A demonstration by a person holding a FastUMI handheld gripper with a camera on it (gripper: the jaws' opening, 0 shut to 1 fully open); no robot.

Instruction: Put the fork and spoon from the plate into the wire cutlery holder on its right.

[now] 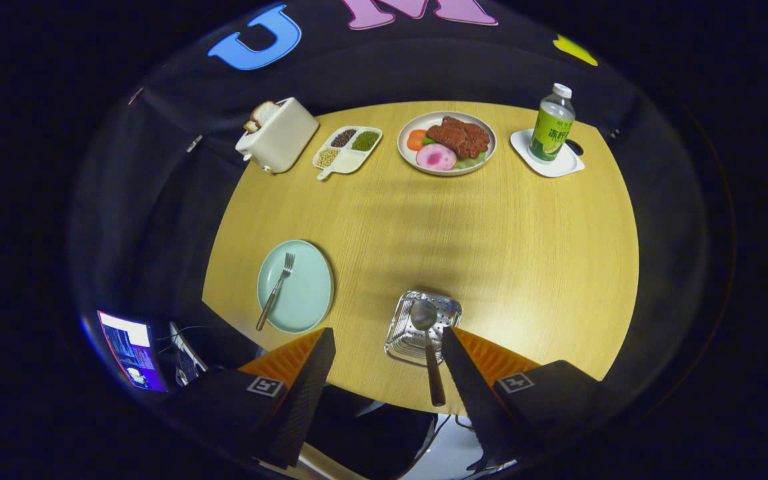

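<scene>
Looking down over the whole setup, the round wooden table point(524, 253) is seen first, being the biggest thing by far. On its far side a toaster point(281, 137) with bread in it, a divided snack tray point(347, 150), a dinner plate of food point(446, 143) and a bottle point(553, 123) on a white coaster point(547, 160) are lined up, one of each. None of that is needed for the job.

Nearer in, the pale green plate point(296, 287) is found to the left, and the wire cutlery holder point(422, 327) sits on its right, just ahead of the gripper point(387, 347). One plate, one holder.

Progress-wise, about half looks done. The spoon point(427, 347) is lying with its bowl in the holder and its handle poking out over the near rim toward the camera, so that piece can probably be counted as delivered, though it seems to be resting at a slant rather than standing. The fork point(277, 290) is left on the plate, tines pointing away, untouched as far as can be told. One fork, one spoon.

The jaws are spread wide apart with nothing clamped; the spoon handle is seen in the gap, close to the right finger, but isn't pinched by both.

So the fork is what's left to be fetched.
</scene>
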